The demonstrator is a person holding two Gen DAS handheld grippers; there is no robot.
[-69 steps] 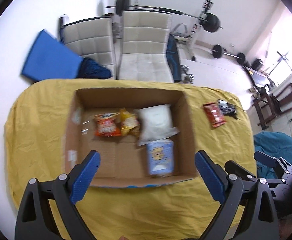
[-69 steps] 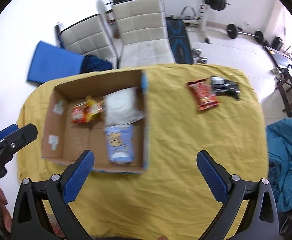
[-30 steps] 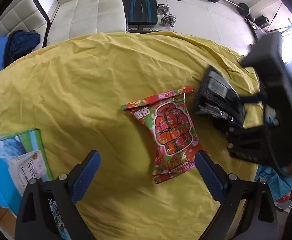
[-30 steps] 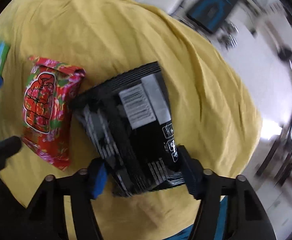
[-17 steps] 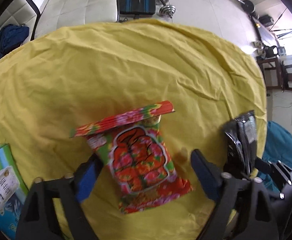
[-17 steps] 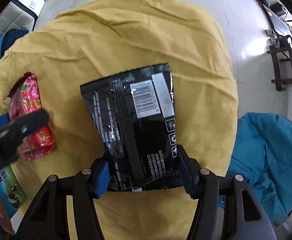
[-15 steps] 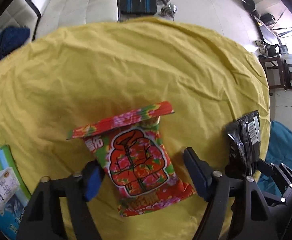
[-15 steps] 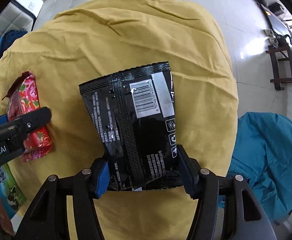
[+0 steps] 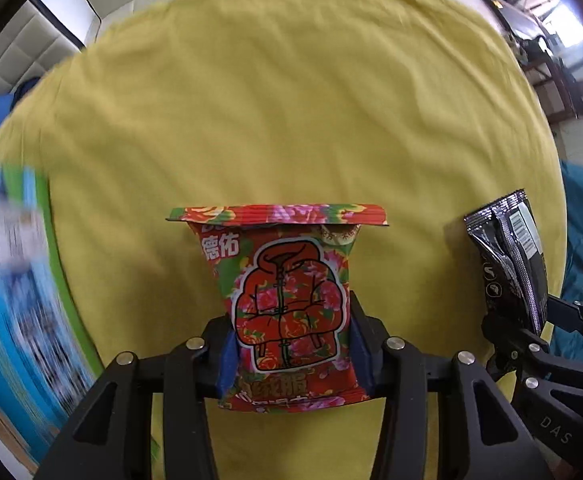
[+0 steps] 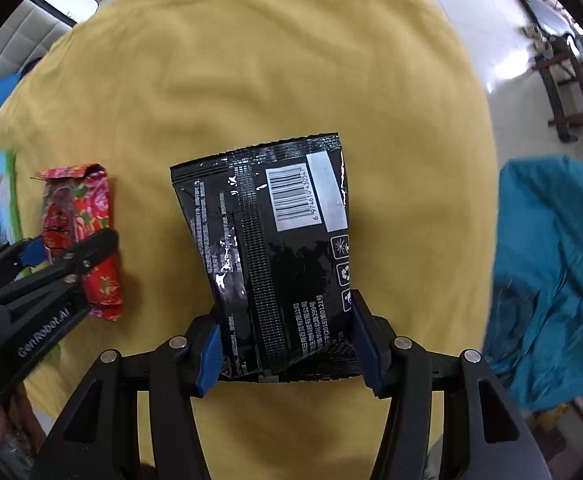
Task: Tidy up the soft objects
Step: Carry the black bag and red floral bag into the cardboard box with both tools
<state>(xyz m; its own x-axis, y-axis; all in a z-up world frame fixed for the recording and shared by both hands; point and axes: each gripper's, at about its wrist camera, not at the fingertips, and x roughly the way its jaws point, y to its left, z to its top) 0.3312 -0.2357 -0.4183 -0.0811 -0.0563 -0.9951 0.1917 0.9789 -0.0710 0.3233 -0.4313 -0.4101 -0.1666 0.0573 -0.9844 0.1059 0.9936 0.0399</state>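
My left gripper is shut on a red flowered packet and holds it above the yellow cloth. My right gripper is shut on a black foil packet with a barcode, also held above the cloth. The black packet also shows at the right of the left wrist view. The red packet in the left gripper shows at the left of the right wrist view.
The blue and green side of the cardboard box is at the left, blurred. A teal cloth lies beyond the table's right edge. White chairs stand behind the table.
Both grippers moved from above the box to the packets. The right closed on the black packet first. The left has now closed on the red packet and both are lifted.
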